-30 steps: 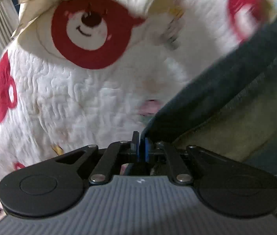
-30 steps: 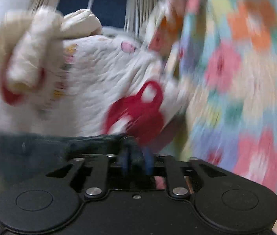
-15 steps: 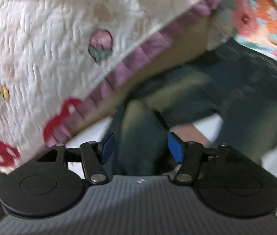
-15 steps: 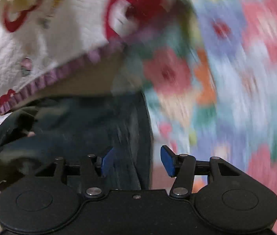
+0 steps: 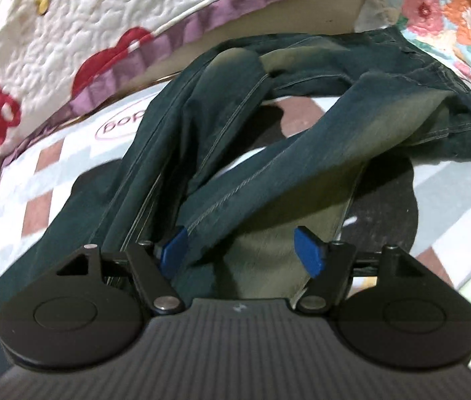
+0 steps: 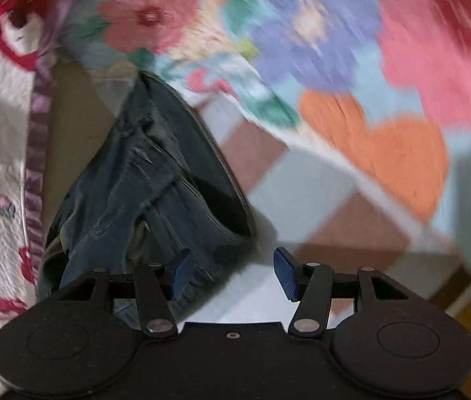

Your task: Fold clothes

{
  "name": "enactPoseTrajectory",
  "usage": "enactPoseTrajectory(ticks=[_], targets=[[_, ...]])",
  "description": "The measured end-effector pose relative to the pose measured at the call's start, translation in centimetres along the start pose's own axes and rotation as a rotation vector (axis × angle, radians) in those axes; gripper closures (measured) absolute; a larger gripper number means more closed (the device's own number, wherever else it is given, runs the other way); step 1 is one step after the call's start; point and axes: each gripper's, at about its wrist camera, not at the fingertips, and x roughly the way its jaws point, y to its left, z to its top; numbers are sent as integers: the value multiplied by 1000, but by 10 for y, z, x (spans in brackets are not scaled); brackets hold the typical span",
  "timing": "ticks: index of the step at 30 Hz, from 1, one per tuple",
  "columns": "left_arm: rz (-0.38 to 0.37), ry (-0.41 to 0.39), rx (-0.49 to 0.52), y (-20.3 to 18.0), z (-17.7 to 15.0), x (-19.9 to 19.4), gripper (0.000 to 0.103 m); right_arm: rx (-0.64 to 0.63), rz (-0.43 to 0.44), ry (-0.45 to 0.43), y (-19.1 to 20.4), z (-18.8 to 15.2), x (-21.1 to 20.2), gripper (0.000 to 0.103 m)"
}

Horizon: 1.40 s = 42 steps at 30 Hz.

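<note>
Left and right wrist views during garment folding. A pair of dark blue jeans [image 5: 222,140] lies loosely on a checked bed sheet [image 5: 462,206], its two legs splayed in a V that runs away from the left gripper [image 5: 240,250]; the waistband end sits crumpled at the far right of that view, against a floral quilt [image 5: 442,3], and a white quilt with red bear motifs [image 5: 52,43] and a purple frilled edge lies ahead and to the left. The left gripper's blue pads stand wide apart, with denim spread beneath and between them but nothing clamped. In the right wrist view the right gripper [image 6: 230,273] is likewise spread, its left pad over bunched denim [image 6: 142,180] and its right pad over bare sheet; this view is motion-blurred, so fine detail of the quilt ahead is uncertain. One second earlier both grippers were closed on denim and held high, facing the quilts; half a second earlier both had opened above the jeans. The garment has thus been released onto the bed and both grippers have dropped close to it. The jeans now lie unfolded and uneven, legs apart: judged from this, straightening or bringing the legs together would precede any neat fold.
</note>
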Motion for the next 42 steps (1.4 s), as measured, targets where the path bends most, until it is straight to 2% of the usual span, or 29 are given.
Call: enactPoseTrajectory(ticks=[2, 5, 7, 9, 11, 12, 13, 14, 15, 18, 19, 20, 21, 22, 23, 25, 29, 32, 33, 34, 35, 36, 40, 42], targets=[[-12, -5, -7, -2, -5, 1, 33, 48, 34, -27, -7, -7, 6, 44], [-35, 9, -2, -10, -6, 11, 33, 34, 60, -73, -2, -8, 11, 44], [-48, 20, 10, -17, -4, 19, 33, -29, 86, -119, 5, -9, 19, 41], [-46, 7, 32, -25, -3, 25, 33, -105, 121, -175, 13, -9, 30, 30], [-46, 4, 54, -32, -1, 31, 33, -180, 124, -196, 23, -5, 40, 33], [-42, 5, 63, -35, -1, 33, 33, -217, 119, -198, 29, -4, 43, 50], [-35, 7, 71, -37, -1, 34, 33, -264, 95, -192, 35, -3, 42, 73], [-29, 6, 77, -39, -2, 34, 33, -344, 64, -217, 43, -5, 36, 87], [-26, 2, 83, -40, -2, 32, 33, -414, 45, -255, 51, -5, 27, 88], [-50, 5, 99, -43, -5, 25, 33, -556, 78, -476, 85, 3, -28, 93], [-60, 7, 104, -44, -6, 23, 33, -614, 80, -577, 101, 4, -55, 101], [-70, 9, 109, -45, -7, 20, 33, -674, 57, -689, 115, 4, -79, 103], [-80, 11, 114, -46, -9, 18, 32, -732, -26, -799, 123, 4, -96, 103], [-90, 13, 118, -47, -10, 15, 31, -775, -99, -830, 122, 11, -102, 103], [-100, 14, 123, -48, -11, 13, 29, -774, -134, -820, 116, 21, -105, 103], [-102, 22, 140, -52, -14, 12, 29, -584, -28, -624, 80, 51, -97, 103], [-32, 52, 156, -61, -13, 29, 29, -489, 9, -466, 67, 48, -73, 95], [19, 73, 153, -64, -9, 42, 28, -417, 37, -347, 57, 45, -56, 94], [55, 80, 169, -66, -8, 47, 26, -392, 46, -308, 54, 45, -50, 89], [83, 80, 180, -67, -7, 50, 22, -368, 55, -269, 51, 44, -44, 75], [104, 74, 187, -67, -7, 51, 14, -344, 64, -229, 48, 43, -38, 66], [110, 71, 189, -66, -6, 53, 14, -320, 73, -190, 44, 42, -32, 53], [93, 68, 162, -59, -3, 56, 11, -230, 109, -34, 34, 39, -17, 47], [92, 72, 128, -56, 0, 58, 18, -200, 149, 27, 34, 38, -18, 47]])
